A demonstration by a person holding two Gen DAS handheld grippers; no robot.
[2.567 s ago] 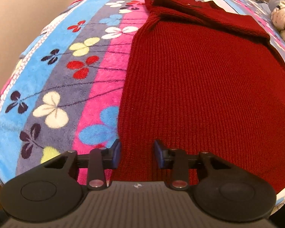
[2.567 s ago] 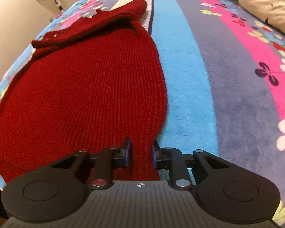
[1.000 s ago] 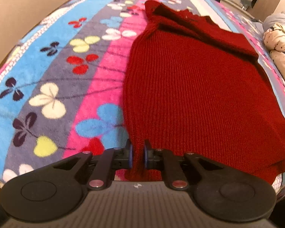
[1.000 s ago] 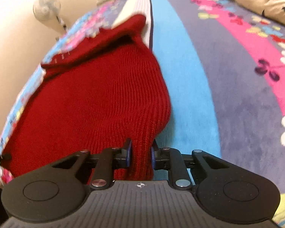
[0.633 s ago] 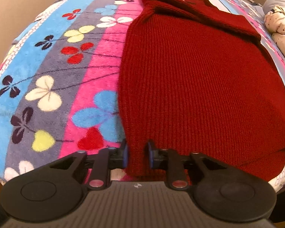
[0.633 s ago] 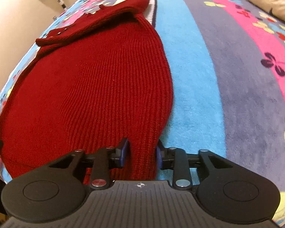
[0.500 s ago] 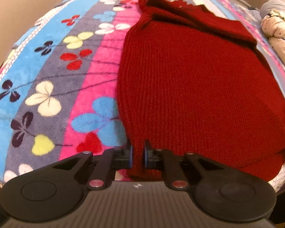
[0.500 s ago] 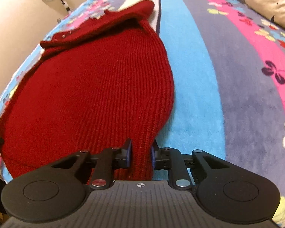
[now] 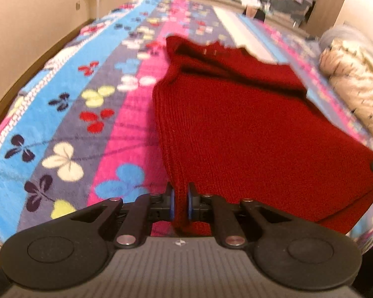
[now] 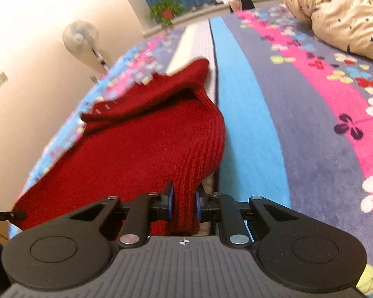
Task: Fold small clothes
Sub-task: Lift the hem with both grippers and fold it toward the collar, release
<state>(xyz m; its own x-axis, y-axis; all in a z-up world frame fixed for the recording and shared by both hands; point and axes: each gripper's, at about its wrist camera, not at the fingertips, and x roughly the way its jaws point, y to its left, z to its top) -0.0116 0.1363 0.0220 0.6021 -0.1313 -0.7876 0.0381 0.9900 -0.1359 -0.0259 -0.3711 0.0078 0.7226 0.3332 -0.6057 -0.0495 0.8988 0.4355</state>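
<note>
A dark red knitted sweater [image 9: 236, 129] lies spread on the bed, its far part folded over in a band. My left gripper [image 9: 179, 202] is shut on the sweater's near left hem corner and holds it raised. My right gripper [image 10: 184, 204] is shut on the near right hem corner of the same sweater [image 10: 141, 154], also raised off the bed. The other gripper's tip shows at the far hem edge in each view.
The bed is covered by a striped floral blanket [image 9: 69, 124] in blue, purple and pink. A cream starred duvet [image 10: 335, 15] is bunched at the right. A standing fan [image 10: 80, 37] and a wall are at the left of the right wrist view.
Both grippers, shut on the hem corners, have lifted the near edge of the sweater up off the bed. The views have tilted up toward the far end of the room.
</note>
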